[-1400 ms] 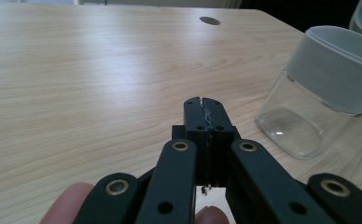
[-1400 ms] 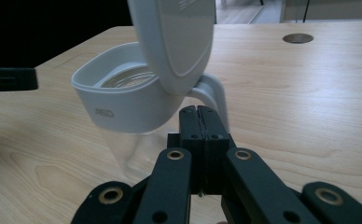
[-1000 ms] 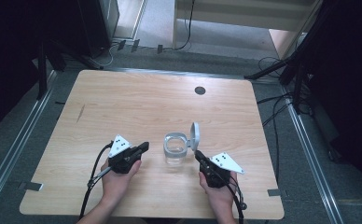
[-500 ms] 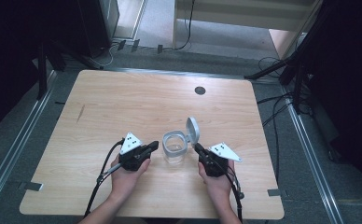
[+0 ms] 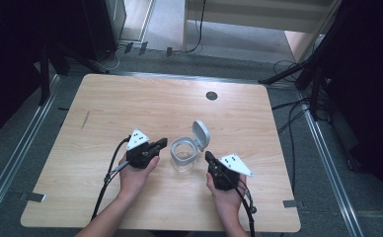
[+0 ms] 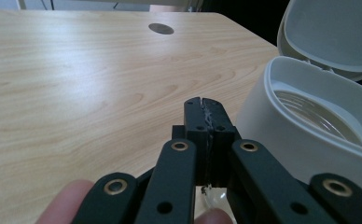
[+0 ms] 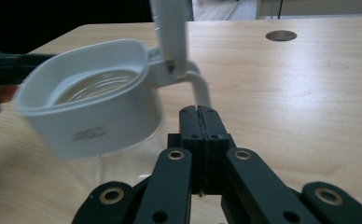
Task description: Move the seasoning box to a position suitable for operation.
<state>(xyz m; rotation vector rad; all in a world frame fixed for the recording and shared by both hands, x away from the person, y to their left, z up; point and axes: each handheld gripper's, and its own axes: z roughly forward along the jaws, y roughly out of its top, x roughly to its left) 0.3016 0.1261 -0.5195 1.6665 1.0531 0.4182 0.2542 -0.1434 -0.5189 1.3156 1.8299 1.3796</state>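
Note:
A clear glass jar (image 5: 183, 156) with a white collar stands near the table's front middle, its hinged white lid (image 5: 201, 134) flipped up and open. My left gripper (image 5: 163, 143) is just left of the jar, shut with nothing in it; in the left gripper view its closed tips (image 6: 203, 103) sit beside the jar's white collar (image 6: 281, 126). My right gripper (image 5: 209, 156) is just right of the jar, also shut and empty; in the right gripper view its tips (image 7: 199, 112) point past the jar (image 7: 97, 114) and the lid hinge (image 7: 170, 65).
The light wooden table (image 5: 130, 103) has a round cable hole (image 5: 211, 95) at the back. Cables trail from both grippers toward the front edge. Dark stands and cables sit on the floor right of the table (image 5: 303, 79).
Both hands have moved inward toward the jar. The left gripper now lies close to its left side and the right gripper close to its right side.

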